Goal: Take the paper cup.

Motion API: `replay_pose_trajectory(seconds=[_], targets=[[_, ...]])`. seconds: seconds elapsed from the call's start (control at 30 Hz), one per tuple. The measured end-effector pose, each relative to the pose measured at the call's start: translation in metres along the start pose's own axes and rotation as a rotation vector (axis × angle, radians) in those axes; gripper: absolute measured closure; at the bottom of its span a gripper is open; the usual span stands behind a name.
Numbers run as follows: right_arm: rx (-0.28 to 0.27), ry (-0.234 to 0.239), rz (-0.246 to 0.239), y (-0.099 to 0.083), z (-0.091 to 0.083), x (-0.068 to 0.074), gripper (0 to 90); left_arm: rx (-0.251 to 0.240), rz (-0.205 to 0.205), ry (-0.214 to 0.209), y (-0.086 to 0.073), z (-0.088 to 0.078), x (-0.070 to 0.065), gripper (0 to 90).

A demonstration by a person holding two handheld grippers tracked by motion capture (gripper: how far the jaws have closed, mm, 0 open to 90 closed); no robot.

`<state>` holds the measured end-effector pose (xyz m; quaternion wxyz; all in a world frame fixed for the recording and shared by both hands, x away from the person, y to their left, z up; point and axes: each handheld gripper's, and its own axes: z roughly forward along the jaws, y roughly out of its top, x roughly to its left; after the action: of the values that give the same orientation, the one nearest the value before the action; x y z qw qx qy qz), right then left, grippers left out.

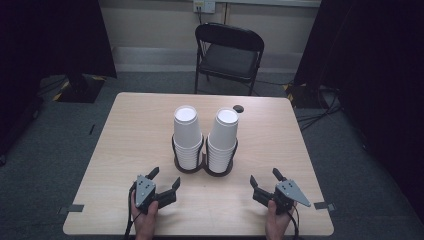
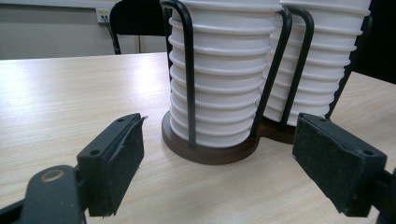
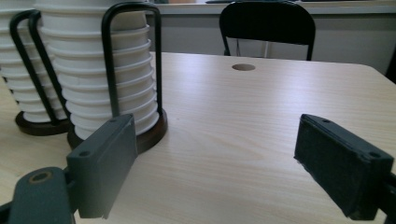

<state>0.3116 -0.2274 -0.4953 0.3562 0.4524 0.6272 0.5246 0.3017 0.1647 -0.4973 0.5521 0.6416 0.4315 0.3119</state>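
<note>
High view, my left hand-held gripper [image 1: 163, 179] and right hand-held gripper [image 1: 264, 179] at the near table [image 1: 125, 145] edge, both with jaws spread wide and empty, just past them two cup stacks [image 1: 206, 135] upside down in a black wire holder [image 1: 204, 167] mid-table, folding chair [image 1: 227, 52] way behind

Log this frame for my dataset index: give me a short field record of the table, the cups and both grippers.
surface: wooden table
holder: dark two-ring cup holder, mid-table
left stack: upside-down white cups
right stack: upside-down white cups
left gripper: open, empty, short of the holder
right gripper: open, empty, short of the holder
background: black folding chair
</note>
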Motion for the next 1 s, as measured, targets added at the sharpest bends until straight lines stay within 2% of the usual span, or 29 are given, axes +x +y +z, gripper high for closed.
replay_pose_trajectory(seconds=[0.07, 0.23, 0.37, 0.5, 0.6, 0.67, 0.73, 0.77, 0.8, 0.9, 1.0], targets=[[0.012, -0.016, -0.012, 0.000, 0.001, 0.002, 12.6, 0.001, 0.001, 0.000, 0.000, 0.000, 0.000, 16.5], [0.041, -0.016, -0.024, 0.001, 0.004, 0.003, 12.7, 0.004, 0.006, -0.001, 0.000, 0.000, 0.000, 16.5], [0.065, -0.041, -0.041, 0.002, 0.006, 0.006, 12.7, -0.001, -0.001, 0.001, 0.000, 0.000, 0.000, 16.5], [0.078, -0.027, -0.032, 0.003, 0.008, 0.005, 12.9, -0.005, -0.004, -0.002, 0.000, 0.000, 0.000, 16.5], [0.086, -0.047, -0.029, 0.003, 0.009, 0.007, 13.1, -0.005, 0.011, -0.001, 0.000, -0.001, 0.001, 16.4], [0.088, -0.046, -0.028, 0.003, 0.010, 0.007, 13.1, -0.007, 0.002, -0.003, 0.000, 0.000, 0.000, 16.5], [0.096, -0.034, -0.018, 0.004, 0.011, 0.008, 13.1, -0.005, -0.005, -0.015, 0.000, 0.000, 0.000, 16.4], [0.095, -0.027, -0.015, 0.004, 0.012, 0.008, 13.2, 0.002, 0.007, -0.025, 0.000, 0.000, 0.001, 16.4], [0.077, 0.006, -0.009, 0.004, 0.011, 0.009, 13.4, 0.005, 0.011, -0.029, 0.000, 0.000, 0.001, 16.1], [0.078, -0.004, -0.009, 0.007, 0.011, 0.011, 13.4, 0.008, 0.009, -0.028, 0.001, 0.001, 0.001, 16.0], [0.058, 0.039, 0.011, 0.014, 0.011, 0.013, 13.3, 0.008, 0.006, -0.032, 0.001, 0.001, 0.001, 15.9]])
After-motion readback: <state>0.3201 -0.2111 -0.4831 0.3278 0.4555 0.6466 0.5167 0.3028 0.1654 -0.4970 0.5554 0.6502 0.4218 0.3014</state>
